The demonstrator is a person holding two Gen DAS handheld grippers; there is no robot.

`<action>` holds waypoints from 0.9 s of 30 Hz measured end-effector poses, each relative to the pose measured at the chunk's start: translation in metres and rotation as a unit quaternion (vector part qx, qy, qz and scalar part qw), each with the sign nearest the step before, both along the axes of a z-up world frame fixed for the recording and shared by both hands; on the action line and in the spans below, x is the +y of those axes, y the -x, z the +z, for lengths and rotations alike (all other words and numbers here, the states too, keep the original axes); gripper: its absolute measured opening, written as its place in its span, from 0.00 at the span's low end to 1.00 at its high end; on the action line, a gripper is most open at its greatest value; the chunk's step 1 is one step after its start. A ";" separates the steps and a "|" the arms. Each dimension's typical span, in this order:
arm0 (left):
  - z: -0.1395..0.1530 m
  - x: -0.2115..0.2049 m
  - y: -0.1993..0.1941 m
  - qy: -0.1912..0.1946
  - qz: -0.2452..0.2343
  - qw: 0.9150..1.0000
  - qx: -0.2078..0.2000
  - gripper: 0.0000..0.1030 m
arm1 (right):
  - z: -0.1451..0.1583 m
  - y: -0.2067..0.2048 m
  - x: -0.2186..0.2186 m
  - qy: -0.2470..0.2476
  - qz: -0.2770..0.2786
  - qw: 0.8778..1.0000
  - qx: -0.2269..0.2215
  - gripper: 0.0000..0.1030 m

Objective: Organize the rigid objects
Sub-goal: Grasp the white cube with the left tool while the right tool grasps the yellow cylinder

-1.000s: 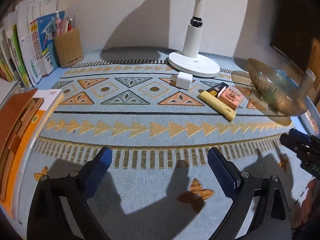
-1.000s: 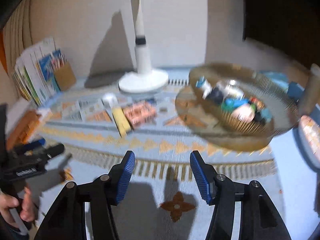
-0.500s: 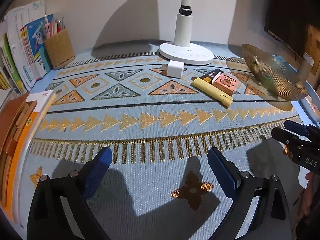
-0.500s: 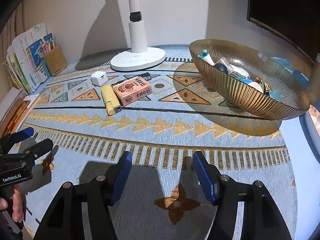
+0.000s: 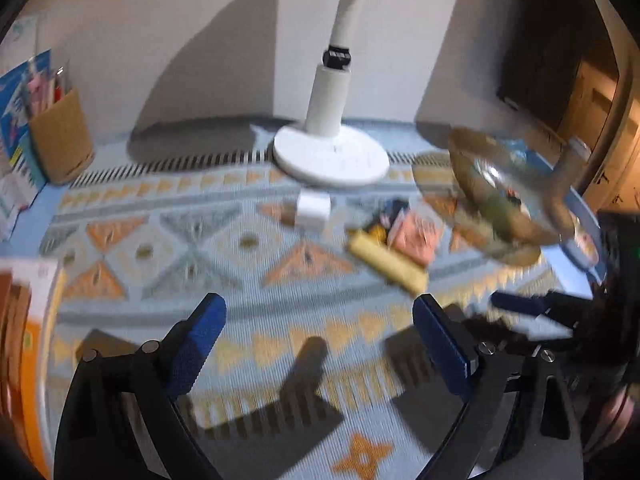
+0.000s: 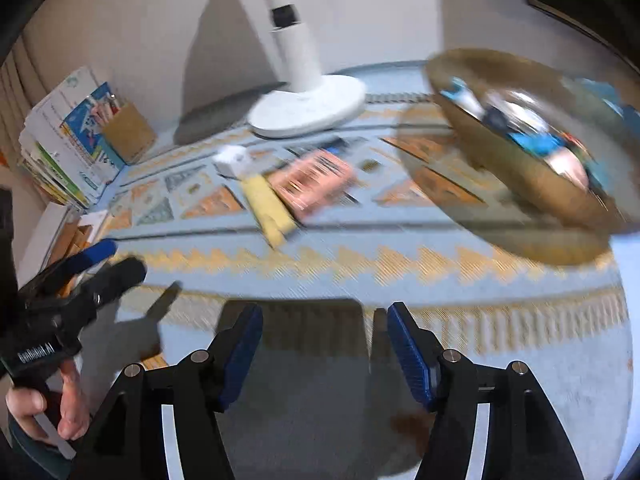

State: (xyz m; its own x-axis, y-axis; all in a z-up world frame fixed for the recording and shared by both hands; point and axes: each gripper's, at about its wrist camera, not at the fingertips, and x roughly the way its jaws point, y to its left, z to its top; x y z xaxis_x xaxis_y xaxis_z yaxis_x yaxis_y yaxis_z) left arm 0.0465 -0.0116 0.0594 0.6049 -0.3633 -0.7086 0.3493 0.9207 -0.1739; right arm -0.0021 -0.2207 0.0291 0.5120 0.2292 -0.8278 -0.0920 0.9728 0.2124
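On the patterned blue mat lie a white charger cube (image 5: 314,206) (image 6: 232,159), a yellow bar (image 5: 386,266) (image 6: 268,208), a pink box (image 5: 416,236) (image 6: 314,182) and a small black item (image 5: 394,210), all grouped in front of the lamp. My left gripper (image 5: 318,308) hangs open wide above the mat, short of the group, holding nothing. The right gripper (image 6: 324,316) is open too, with only mat between its blue pads. Each gripper shows in the other's view: right gripper (image 5: 520,304), left gripper (image 6: 100,264). Both views are blurred by motion.
A ribbed golden bowl (image 5: 492,184) (image 6: 520,168) holding several small items stands at the right. A white lamp base (image 5: 332,156) (image 6: 308,110) sits behind the group. A pen holder (image 5: 60,136) and upright books (image 6: 60,148) line the far left; an orange book (image 5: 28,360) lies at the left edge.
Both grippers have moved forward over the mat, so the group of objects looks nearer. The right jaws stand a little wider than a second ago.
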 end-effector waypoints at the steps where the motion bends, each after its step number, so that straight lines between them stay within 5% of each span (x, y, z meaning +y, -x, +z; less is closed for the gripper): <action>1: 0.000 -0.001 -0.011 0.004 -0.003 1.000 0.002 0.91 | -0.001 -0.007 0.007 0.002 0.008 1.000 -0.002 0.61; 8: -0.028 -0.025 -0.066 -0.029 -0.046 0.998 0.030 0.81 | -0.023 -0.039 0.038 0.036 0.031 0.999 -0.015 0.60; 13: -0.040 -0.031 -0.088 -0.016 -0.055 0.997 0.042 0.69 | -0.027 -0.046 0.053 0.085 0.044 0.995 -0.036 0.54; 18: -0.046 -0.042 -0.100 -0.021 -0.062 0.997 0.045 0.45 | -0.026 -0.050 0.059 0.096 0.037 0.994 -0.048 0.41; 19: -0.046 -0.043 -0.101 -0.021 -0.063 0.997 0.045 0.32 | -0.026 -0.050 0.061 0.096 0.042 0.993 -0.048 0.33; 21: -0.045 -0.042 -0.101 -0.019 -0.059 0.997 0.043 0.31 | -0.025 -0.046 0.066 0.099 0.058 0.992 -0.051 0.25; 27: -0.038 -0.028 -0.069 -0.002 -0.061 0.997 0.038 0.30 | -0.021 -0.011 0.076 0.108 0.102 0.988 -0.052 0.24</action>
